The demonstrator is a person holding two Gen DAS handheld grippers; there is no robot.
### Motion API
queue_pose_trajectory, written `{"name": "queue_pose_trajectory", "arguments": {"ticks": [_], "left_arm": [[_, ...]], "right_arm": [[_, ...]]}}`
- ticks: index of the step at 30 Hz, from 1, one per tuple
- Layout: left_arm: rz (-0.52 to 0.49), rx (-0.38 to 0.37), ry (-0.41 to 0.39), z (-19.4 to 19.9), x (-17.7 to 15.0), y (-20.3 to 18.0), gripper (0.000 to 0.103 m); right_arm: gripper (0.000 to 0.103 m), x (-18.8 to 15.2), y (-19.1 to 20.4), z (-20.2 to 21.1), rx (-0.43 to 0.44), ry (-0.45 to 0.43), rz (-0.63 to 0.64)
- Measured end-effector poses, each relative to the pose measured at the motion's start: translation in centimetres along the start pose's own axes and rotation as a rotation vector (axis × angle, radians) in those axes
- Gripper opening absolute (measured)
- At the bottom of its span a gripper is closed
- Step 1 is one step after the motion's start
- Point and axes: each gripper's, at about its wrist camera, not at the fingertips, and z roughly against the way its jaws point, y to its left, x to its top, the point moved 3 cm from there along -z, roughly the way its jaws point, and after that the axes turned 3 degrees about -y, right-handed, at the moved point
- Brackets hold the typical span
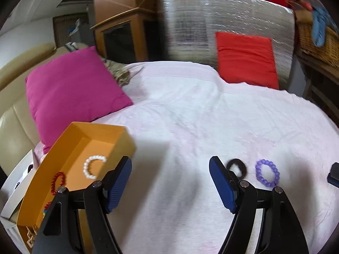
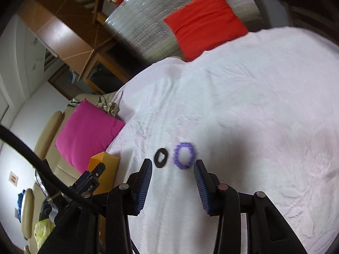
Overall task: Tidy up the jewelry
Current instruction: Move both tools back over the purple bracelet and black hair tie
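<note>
Left gripper point(image 1: 170, 182) fingers spread, empty, right gripper point(image 2: 172, 182) fingers parted, empty, purple bead bracelet point(image 2: 184, 155) on white bedsheet point(image 2: 254, 105) at twelve o'clock, black hair tie point(image 2: 161, 157) touching its nine o'clock side, orange box point(image 1: 70, 154) holding pearl bracelet point(image 1: 93, 167), red bead bracelet point(image 1: 58, 183).

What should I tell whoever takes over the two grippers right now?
Left gripper: open, empty, over the white sheet beside the orange box.
Right gripper: open, empty, facing the purple bracelet.
Done: white bracelet and red bracelet lie in the box.
Left: purple bracelet and black hair tie lie side by side on the sheet, not touching; both go in the box.
</note>
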Motion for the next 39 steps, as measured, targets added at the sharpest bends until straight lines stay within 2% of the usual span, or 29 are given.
{"name": "queue_pose_trajectory", "arguments": {"ticks": [3,7,13,39], "left_arm": [[-0.039,-0.008,0.009,-0.5,-0.2,-1.6,0.076],[-0.059,-0.006,0.024,-1.4,-0.1,-2.9,0.076],[-0.076,-0.004,0.025,-2.4,-0.4,-3.6,0.076],[-0.075,-0.026,0.061,-4.3,-0.7,-2.8,0.076]], "right_arm": [[0.044,0.3,-1.0,-1.0,-0.002,0.048,-0.03],[0.044,0.3,-0.9,-1.3,-0.014,0.062,0.023],[0.044,-0.8,-2.1,-2.0,-0.048,0.109,0.037],[0.044,-1.3,-1.6,-7.2,-0.076,0.164,0.024]]}}
